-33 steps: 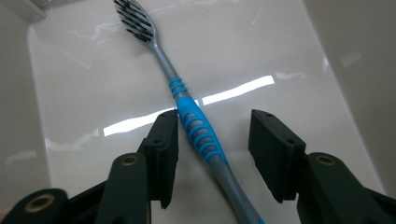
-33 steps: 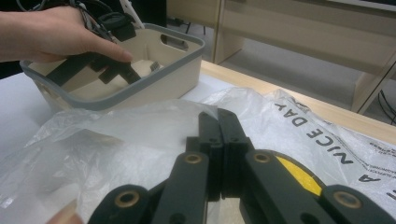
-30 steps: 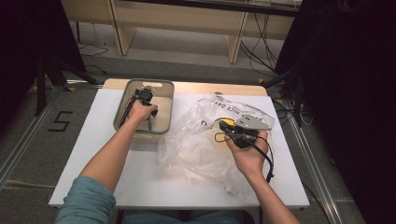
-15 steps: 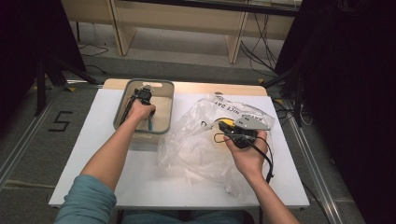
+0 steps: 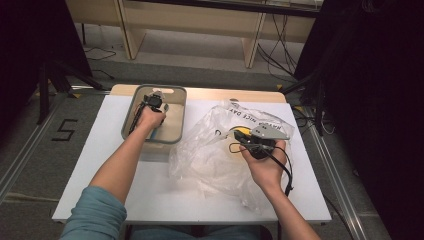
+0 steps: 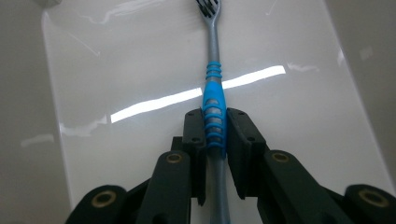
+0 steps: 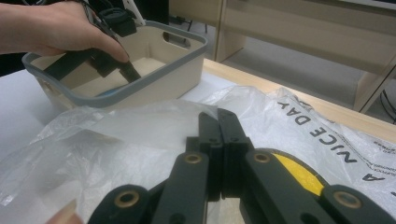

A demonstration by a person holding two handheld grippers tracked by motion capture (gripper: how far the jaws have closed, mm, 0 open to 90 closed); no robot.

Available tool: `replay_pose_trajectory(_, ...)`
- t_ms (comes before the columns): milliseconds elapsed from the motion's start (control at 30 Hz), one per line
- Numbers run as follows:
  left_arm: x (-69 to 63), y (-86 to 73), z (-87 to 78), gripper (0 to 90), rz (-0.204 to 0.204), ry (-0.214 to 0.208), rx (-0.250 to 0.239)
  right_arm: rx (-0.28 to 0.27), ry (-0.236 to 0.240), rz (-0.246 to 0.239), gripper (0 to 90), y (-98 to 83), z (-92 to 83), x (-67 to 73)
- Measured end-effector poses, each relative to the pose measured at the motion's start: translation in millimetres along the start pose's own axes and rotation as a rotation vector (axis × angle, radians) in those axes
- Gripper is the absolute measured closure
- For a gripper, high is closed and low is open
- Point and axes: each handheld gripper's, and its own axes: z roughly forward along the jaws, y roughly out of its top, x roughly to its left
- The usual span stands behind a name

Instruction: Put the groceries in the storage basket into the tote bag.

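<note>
We reach our left gripper (image 6: 215, 140) into a beige bin (image 5: 176, 131) at the back left of the white worktop (image 5: 100, 160). Its jaws have just been closing and now pinch the blue ribbed grip of a grey toothbrush (image 6: 214, 100), which lies on the bin floor, bristles pointing away. Our right gripper (image 7: 218, 140) is fully shut, clamping a fold of the clear plastic bag (image 7: 154, 126) beside the bin. We judge the slim handle could roll or slip free on lifting, and the thin bag could tear or collapse shut.
</note>
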Motion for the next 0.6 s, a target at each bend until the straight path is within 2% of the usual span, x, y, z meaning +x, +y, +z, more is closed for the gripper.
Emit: replay_pose_trajectory(600, 1.6, -1.0, -1.5, 78.6, -0.009, -0.015, -0.002, 0.004, 0.006, -0.003, 90.0, -0.3, 0.9, 0.3)
